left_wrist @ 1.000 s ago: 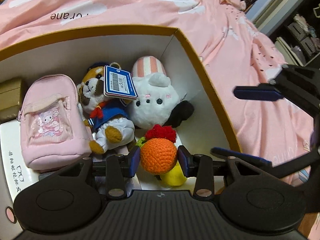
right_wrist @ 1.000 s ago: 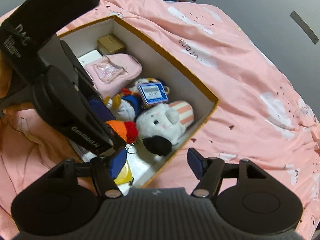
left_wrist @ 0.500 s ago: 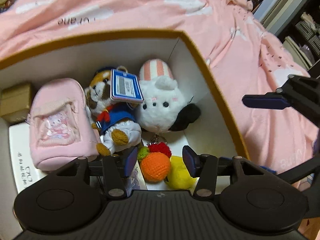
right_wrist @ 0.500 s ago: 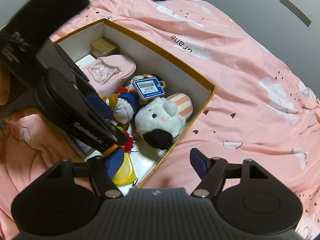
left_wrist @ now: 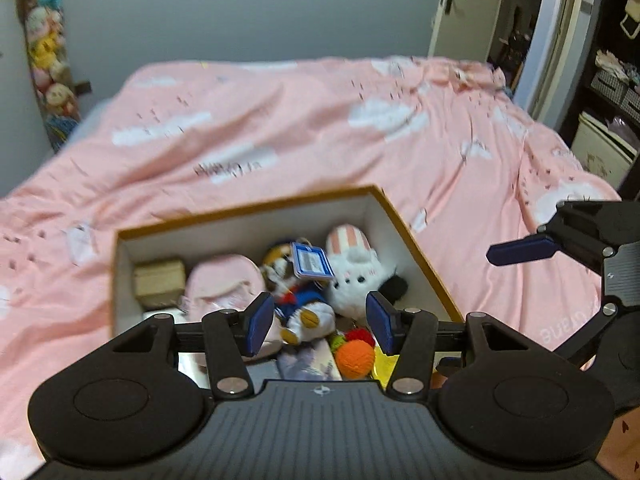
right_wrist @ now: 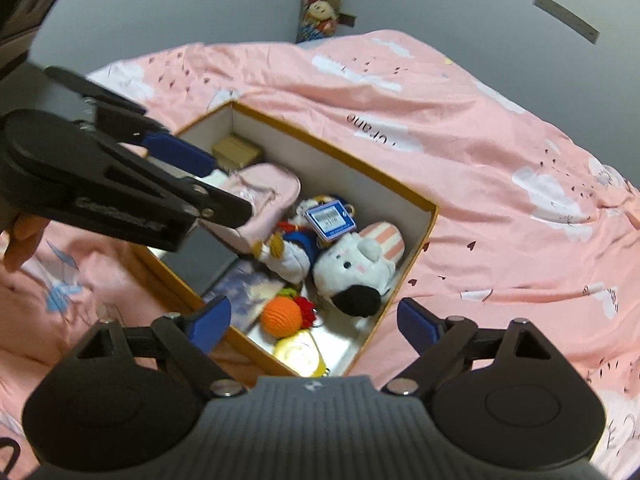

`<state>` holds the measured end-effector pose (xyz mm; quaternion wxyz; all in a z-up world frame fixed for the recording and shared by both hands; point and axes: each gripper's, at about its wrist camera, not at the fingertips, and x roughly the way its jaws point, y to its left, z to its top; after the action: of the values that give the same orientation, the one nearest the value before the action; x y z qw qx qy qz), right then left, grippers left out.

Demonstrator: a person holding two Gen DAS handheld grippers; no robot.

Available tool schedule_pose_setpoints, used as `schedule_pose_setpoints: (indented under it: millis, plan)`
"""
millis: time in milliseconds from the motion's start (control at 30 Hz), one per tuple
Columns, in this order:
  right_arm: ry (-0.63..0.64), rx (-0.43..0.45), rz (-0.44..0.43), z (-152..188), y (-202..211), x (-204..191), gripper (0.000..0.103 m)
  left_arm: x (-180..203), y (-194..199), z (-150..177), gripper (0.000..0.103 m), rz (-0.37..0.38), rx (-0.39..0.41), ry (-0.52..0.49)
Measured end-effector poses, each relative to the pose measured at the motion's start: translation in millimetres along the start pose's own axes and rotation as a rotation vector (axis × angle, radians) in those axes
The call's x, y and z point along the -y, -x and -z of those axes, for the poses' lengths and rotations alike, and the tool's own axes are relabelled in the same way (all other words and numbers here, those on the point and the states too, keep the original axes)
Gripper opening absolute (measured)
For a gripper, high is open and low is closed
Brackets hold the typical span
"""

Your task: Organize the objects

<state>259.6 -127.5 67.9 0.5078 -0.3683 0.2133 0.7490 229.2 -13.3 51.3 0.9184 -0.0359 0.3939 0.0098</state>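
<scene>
An orange-rimmed box (left_wrist: 416, 236) (right_wrist: 430, 224) lies on the pink bed. Inside are a brown small box (left_wrist: 159, 283), a pink pouch (left_wrist: 224, 284) (right_wrist: 264, 192), a plush dog in blue with a price tag (left_wrist: 298, 300) (right_wrist: 296, 248), a white plush (left_wrist: 356, 276) (right_wrist: 352, 268), an orange crochet fruit (left_wrist: 354, 359) (right_wrist: 282, 315) and a yellow item (right_wrist: 300, 354). My left gripper (left_wrist: 320, 322) is open and empty, raised above the box's near end. My right gripper (right_wrist: 314, 325) is open and empty, beside the box's near right corner.
The pink duvet (left_wrist: 280, 140) covers the whole bed around the box. A hanging column of plush toys (left_wrist: 48, 64) is on the grey wall at the left. A door (left_wrist: 464, 8) and shelves (left_wrist: 612, 80) stand at the right. Flat cards or books (right_wrist: 244, 288) lie in the box.
My left gripper let go of the orange crochet fruit, which now lies in the box, then opened and rose up and back. My right gripper also drew back.
</scene>
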Motion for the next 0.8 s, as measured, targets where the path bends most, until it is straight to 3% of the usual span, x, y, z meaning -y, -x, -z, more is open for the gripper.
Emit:
schedule_pose_setpoints:
  millis: [133,400,567,800]
  plan:
    - [-0.1,0.053,0.013,-2.1,16.7,-5.2,0.096,-1.6,29.7,3.1,0.07,-0.06,0.083,-0.001]
    - [-0.25,0.25,0.055,-5.9,52.7,-29.7,0.102,-7.7,76.5,13.9,0.09,-0.164,0.257,0.031]
    - [-0.263,0.38,0.177,4.9,66.6,-60.8,0.102,-12.5,95.2,35.1,0.094,-0.275,0.39,0.081]
    - [-0.265,0.458,0.379,26.4,73.7,-92.5,0.102,-17.9,87.4,68.4,0.095,-0.325,0.397,0.123]
